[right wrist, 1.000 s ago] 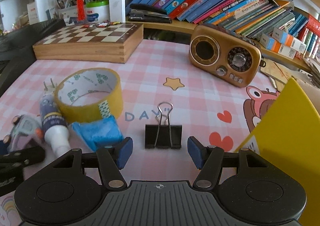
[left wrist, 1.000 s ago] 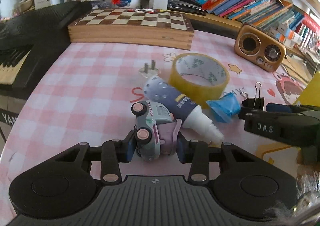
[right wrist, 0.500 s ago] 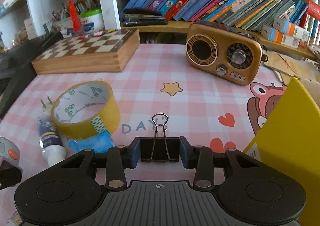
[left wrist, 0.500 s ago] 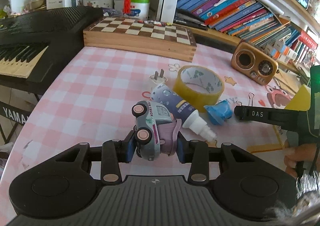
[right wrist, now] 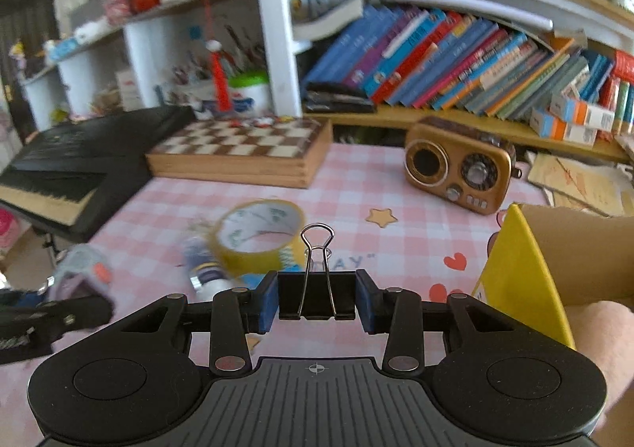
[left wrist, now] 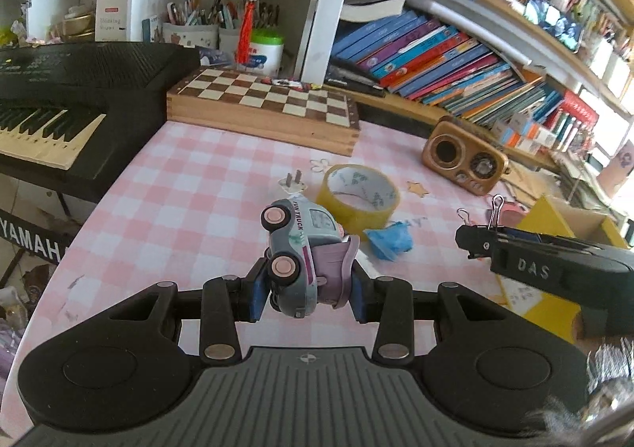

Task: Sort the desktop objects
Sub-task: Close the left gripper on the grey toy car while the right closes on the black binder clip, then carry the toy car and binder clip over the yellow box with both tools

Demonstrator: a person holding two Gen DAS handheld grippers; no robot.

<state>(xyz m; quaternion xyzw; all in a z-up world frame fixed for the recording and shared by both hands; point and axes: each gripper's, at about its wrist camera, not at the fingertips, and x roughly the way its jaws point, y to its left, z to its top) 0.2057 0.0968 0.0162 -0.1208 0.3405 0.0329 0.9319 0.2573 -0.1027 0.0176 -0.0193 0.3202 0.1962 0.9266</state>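
1. Blue pads of the left gripper (left wrist: 307, 298) are closed on a grey-and-lilac toy truck (left wrist: 303, 255), held on its side with 2 pink wheels facing left, raised above the pink checked tablecloth (left wrist: 178, 209).
2. Black binder clip (right wrist: 316, 294) sits clamped between the right gripper (right wrist: 316, 302) pads, its wire handles standing up.
3. Only the left wrist view shows a crumpled blue wrapper (left wrist: 388, 241) and a white plug (left wrist: 292, 185) plainly beside the yellow tape roll (left wrist: 358, 197); the right view is blurred there.
4. Only the right view shows a tube (right wrist: 202, 268) touching the tape roll, and the holder's hand (right wrist: 606, 336) by the yellow box (right wrist: 523, 280).
5. Further back stand a chessboard box (left wrist: 265, 106), a gold radio (left wrist: 463, 157) and a keyboard (left wrist: 51, 106).
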